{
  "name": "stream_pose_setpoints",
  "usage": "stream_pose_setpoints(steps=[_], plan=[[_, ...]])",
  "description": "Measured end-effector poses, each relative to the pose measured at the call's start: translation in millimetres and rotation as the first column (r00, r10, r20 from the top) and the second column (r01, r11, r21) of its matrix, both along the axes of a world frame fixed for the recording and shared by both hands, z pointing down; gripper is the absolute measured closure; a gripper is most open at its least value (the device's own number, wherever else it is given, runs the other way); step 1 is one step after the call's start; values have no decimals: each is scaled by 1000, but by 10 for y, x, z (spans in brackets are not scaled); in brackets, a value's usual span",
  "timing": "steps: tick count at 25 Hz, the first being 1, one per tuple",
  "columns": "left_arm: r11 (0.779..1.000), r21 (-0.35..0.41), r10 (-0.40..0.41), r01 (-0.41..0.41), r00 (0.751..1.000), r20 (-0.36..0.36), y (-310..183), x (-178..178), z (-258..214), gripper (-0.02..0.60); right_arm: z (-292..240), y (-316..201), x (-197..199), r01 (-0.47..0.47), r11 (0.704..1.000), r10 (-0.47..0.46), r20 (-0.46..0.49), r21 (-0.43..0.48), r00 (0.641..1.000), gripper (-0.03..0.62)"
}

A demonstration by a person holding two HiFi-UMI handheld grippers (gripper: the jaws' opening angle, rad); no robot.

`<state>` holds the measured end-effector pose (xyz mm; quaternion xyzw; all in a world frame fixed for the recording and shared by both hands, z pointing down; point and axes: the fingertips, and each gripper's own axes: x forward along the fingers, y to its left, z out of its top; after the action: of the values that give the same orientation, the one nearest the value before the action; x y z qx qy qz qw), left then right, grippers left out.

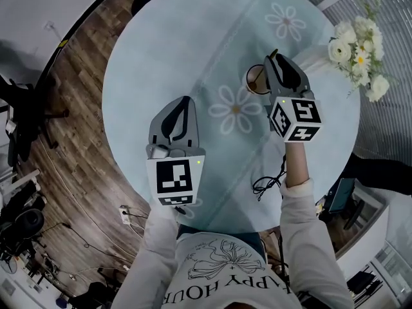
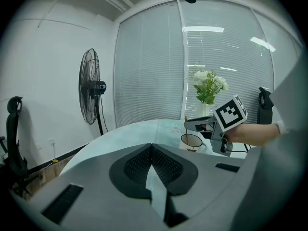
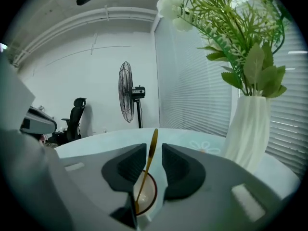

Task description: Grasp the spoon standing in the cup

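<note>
The person's shirt [image 1: 222, 266] fills the lower edge of the head view. Just beyond it the left gripper [image 1: 186, 102] hovers over the round table [image 1: 154, 50], well apart from the cup [image 1: 255, 80] and on the person's side of it. Its fingers [image 2: 137, 166] are closed, tip against tip, with nothing between them.

The right gripper [image 1: 273, 58] is directly above the cup. Its fingers [image 3: 182, 170] stand a little apart, one on each side of the spoon [image 3: 150, 150]. The spoon's thin golden handle rises out of the cup and leans slightly. The handle is close to one finger and a narrow gap shows before the other, so the spoon is not yet clamped.

The cup is white with a dark rim and stands on the table's pale cloth, which has daisy prints. Near the cup, to its right, a white ribbed vase [image 3: 248, 129] holds white flowers and green leaves. A black cable [image 1: 269, 184] lies between the cup and the person. Far behind the cup a standing fan [image 3: 126, 99] is seen.
</note>
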<state>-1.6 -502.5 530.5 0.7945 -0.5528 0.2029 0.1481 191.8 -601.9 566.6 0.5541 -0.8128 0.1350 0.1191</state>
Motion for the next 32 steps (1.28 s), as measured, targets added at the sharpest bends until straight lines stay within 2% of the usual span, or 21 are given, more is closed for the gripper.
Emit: stream_pose_setpoints(steps=[5,8,15,22,27,32], plan=[[1000,-10,-4,4,1000,5,15,-6,59,575,74,-42,0,6,1000,-6,3,-6,1000,485],[1000,-21,-4,5,1000,6,42,-33,65,575,61,-49,-12,2,1000,-2,-4,-3,1000,534],[1000,-7,-13,13,1000,4,89,-68,-11,575,-70,22,-27,-18,999,18,-6,28,1000,583],[999,32,-2,2,1000,-1,156,-67,-221,575,-398,161,-52,-27,996,27,6,88,1000,583],[997,83,0,1,1000,-13,125,-158,-562,575,-806,239,-138,-59,988,58,16,141,998,583],[992,128,0,2,1000,-22,185,-229,-834,575,-1192,408,-261,-52,980,48,25,194,999,583]])
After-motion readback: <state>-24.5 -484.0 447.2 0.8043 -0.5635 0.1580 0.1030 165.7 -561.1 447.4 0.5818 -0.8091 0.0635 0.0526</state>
